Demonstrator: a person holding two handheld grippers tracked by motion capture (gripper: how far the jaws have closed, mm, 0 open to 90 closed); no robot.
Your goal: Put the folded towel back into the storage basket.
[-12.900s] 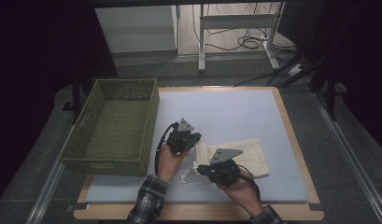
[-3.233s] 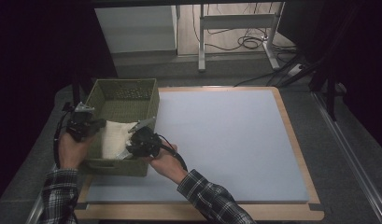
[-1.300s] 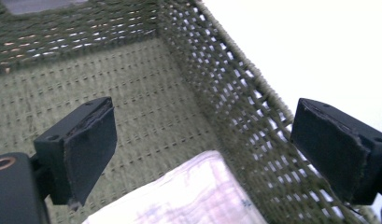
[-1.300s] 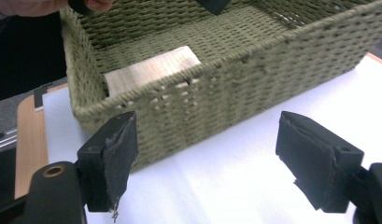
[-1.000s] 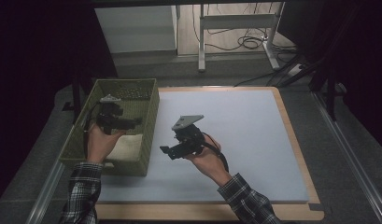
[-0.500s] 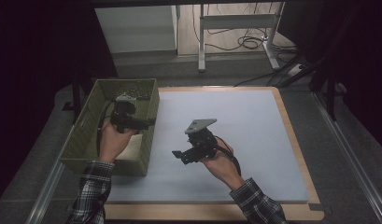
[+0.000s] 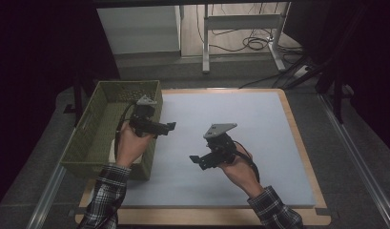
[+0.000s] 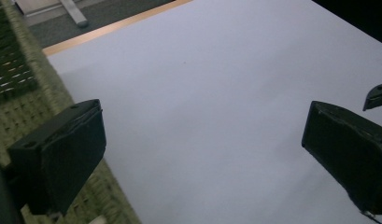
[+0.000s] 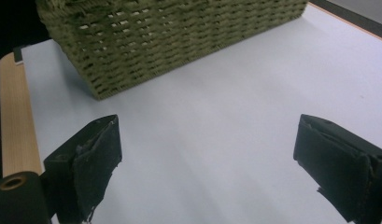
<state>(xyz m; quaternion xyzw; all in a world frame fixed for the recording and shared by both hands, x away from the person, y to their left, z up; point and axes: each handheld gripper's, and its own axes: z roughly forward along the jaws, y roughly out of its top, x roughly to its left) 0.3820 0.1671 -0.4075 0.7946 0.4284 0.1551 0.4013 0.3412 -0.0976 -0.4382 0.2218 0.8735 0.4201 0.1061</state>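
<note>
A green woven basket [image 7: 128, 85] stands at the left of the pale blue mat [image 7: 269, 124]. A pale cloth [image 7: 146, 156] lies inside it, mostly hidden behind the left hand. My left gripper [image 7: 166, 128] hovers over the basket's right rim, pointing right across the mat. In the left gripper view, the left gripper [image 8: 202, 154] is open with nothing between its jaws, and the basket [image 8: 20, 84] lies at the left. My right gripper [image 7: 197, 162] hangs over the mat's middle, pointing left. The right gripper [image 9: 207, 158] has just been opening its jaws and holds nothing; the basket [image 9: 179, 42] stands ahead.
A wooden border [image 7: 297, 129] frames the mat, and the wooden border [image 9: 11, 121] also runs along the left of the right gripper view. Metal table legs and cables [image 7: 250, 40] sit beyond the far edge. Dark floor surrounds the table.
Both hands have moved right across the high view. The left gripper has gone from above the basket's inside to its right rim. The right gripper has drawn farther from the basket.
</note>
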